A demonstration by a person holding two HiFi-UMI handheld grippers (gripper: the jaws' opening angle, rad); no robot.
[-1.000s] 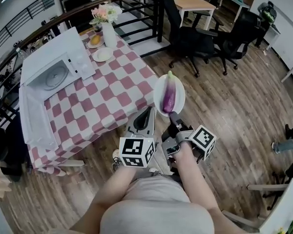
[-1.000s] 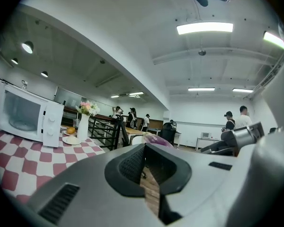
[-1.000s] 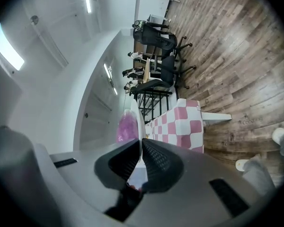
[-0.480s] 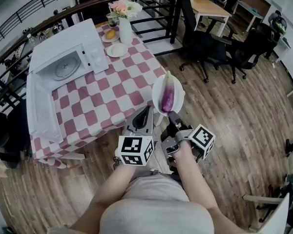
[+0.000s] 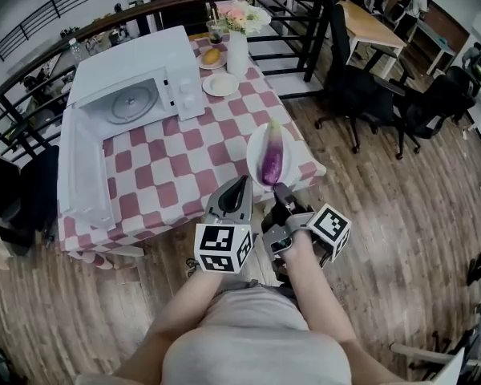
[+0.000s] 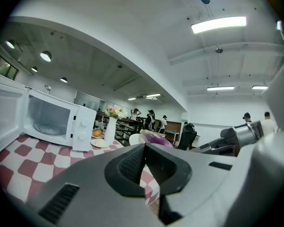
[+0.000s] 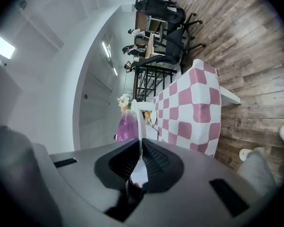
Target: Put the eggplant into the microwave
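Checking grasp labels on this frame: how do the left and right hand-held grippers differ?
The right hand-held gripper is shut on the rim of the white plate carrying the eggplant. The left hand-held gripper has its jaws together on nothing. The right one is rolled onto its side, while the left sits upright. Both point toward the checked table, side by side.

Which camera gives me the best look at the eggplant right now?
The head view: the whole eggplant lies on the white plate clamped in the right gripper. The left gripper view shows only its purple top above the jaws; the right gripper view sees its side against the plate's edge.
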